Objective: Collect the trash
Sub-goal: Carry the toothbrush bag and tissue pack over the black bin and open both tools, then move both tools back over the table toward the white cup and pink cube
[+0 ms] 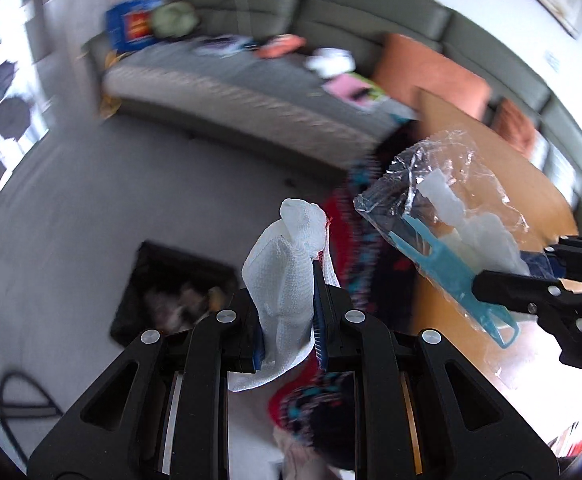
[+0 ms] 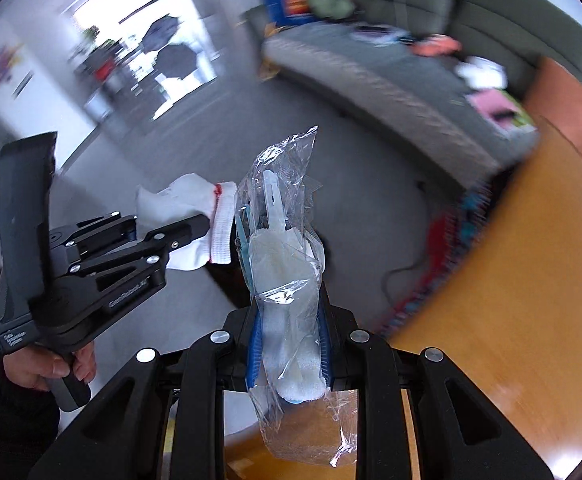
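My left gripper (image 1: pixel 291 312) is shut on a crumpled white paper towel (image 1: pixel 287 268) with a red-edged bit, held in the air above the floor. It also shows in the right wrist view (image 2: pixel 195 236), where the towel (image 2: pixel 187 208) sticks out of it. My right gripper (image 2: pixel 287 336) is shut on a clear plastic bag (image 2: pixel 287 264) holding white and blue plastic cutlery. In the left wrist view the right gripper (image 1: pixel 491 292) holds that bag (image 1: pixel 451 216) at the right, over the wooden table edge.
A black bin (image 1: pixel 171 292) with trash inside sits on the grey floor, lower left of the towel. A wooden table (image 1: pixel 511 184) (image 2: pixel 511 280) is at the right. A grey sofa (image 1: pixel 251 80) with scattered items stands behind. A colourful cloth (image 1: pixel 355 240) hangs by the table.
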Motion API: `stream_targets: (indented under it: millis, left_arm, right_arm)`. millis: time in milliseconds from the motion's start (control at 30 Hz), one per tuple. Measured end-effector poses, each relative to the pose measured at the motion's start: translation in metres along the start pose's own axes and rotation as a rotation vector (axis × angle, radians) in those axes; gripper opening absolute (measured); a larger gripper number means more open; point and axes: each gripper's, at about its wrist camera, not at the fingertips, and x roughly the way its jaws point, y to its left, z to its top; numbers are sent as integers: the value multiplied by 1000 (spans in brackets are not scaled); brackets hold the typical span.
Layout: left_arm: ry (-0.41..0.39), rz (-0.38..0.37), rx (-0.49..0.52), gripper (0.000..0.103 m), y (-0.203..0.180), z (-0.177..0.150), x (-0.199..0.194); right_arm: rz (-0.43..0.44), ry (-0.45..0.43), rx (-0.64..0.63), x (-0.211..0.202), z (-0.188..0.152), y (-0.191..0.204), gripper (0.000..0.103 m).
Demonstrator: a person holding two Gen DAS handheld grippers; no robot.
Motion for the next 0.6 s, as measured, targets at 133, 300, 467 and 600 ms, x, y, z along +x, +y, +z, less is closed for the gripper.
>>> stream_targets:
  millis: [133, 300, 467, 600]
  left_arm:
    - [17, 87, -107, 18, 64, -11, -5]
    - [51, 191, -232, 18, 129, -20, -5]
    - [82, 338, -318, 97, 173, -21, -1]
    - [71, 379, -347, 97, 186, -17, -2]
  right_arm:
    - [65, 51, -80, 35, 24, 42, 24]
    - [163, 113, -150, 78, 54, 92, 33]
    - [128, 113, -206, 103, 72, 120, 63]
    - [136, 122, -206, 108, 79, 122, 63]
